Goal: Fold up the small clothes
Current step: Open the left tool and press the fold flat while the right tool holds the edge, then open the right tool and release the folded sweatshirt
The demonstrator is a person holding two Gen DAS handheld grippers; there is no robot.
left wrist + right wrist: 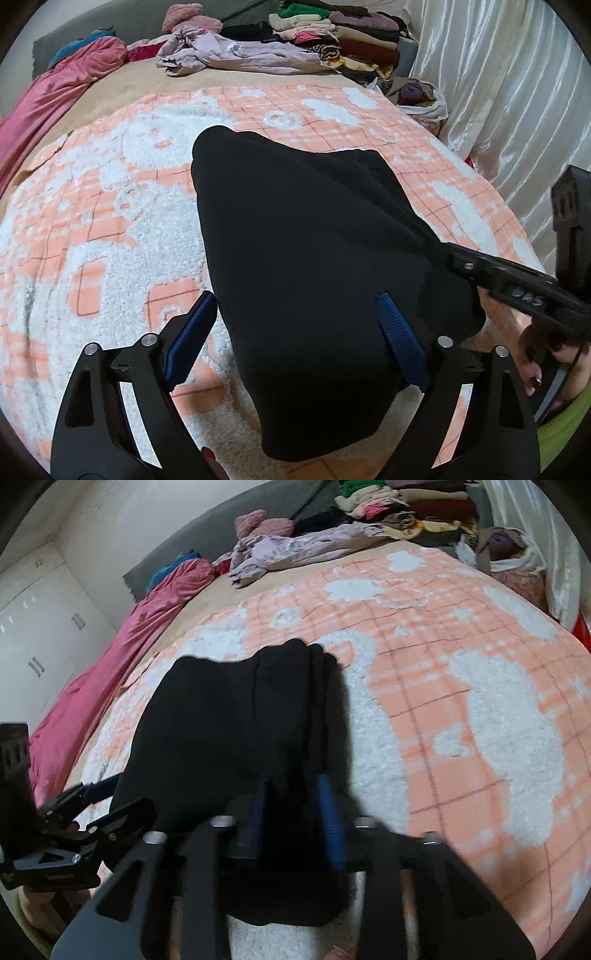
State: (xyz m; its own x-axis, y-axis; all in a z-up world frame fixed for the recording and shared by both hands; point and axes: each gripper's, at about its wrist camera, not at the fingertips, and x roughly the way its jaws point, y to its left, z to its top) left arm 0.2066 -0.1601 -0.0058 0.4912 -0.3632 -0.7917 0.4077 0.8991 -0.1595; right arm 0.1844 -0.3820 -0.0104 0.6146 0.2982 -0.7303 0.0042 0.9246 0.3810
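Note:
A black garment lies folded on the pink-and-white blanket. My left gripper is open, one finger on each side of the garment's near left part, holding nothing. My right gripper is shut on the garment's near right edge; in the left wrist view it comes in from the right. In the right wrist view the garment shows stacked layers at its far right edge, and the left gripper sits at its left.
A heap of lilac and pink loose clothes and a stack of folded clothes lie at the far end of the bed. A pink duvet runs along the left. White curtains hang on the right. A bag of clothes sits by them.

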